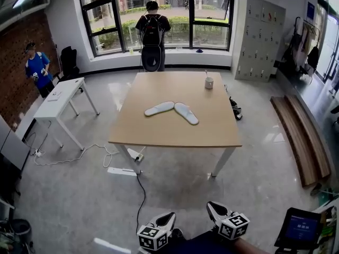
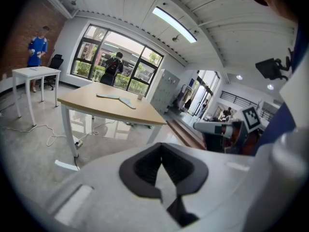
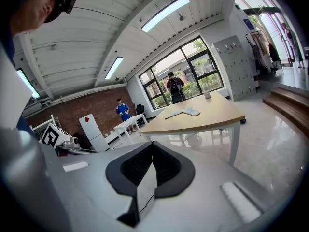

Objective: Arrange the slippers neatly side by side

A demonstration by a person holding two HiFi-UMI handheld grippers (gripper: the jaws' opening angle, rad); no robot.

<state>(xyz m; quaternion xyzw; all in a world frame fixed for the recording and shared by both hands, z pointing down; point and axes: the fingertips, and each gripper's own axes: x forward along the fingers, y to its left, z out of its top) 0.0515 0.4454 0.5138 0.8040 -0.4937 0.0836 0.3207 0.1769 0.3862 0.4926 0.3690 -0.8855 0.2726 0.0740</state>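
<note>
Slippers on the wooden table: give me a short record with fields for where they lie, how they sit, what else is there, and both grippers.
Place: left slipper and right slipper, both white, near the middle of the table
Arrangement: splayed in a V, far ends close together, not side by side
Also on table: cup near the far edge
Left gripper: shut, empty, well short of the table
Right gripper: shut, empty, well short of the table

Brick wall [image 1: 16, 62], grey floor [image 1: 175, 205], big windows [image 1: 159, 15]
</note>
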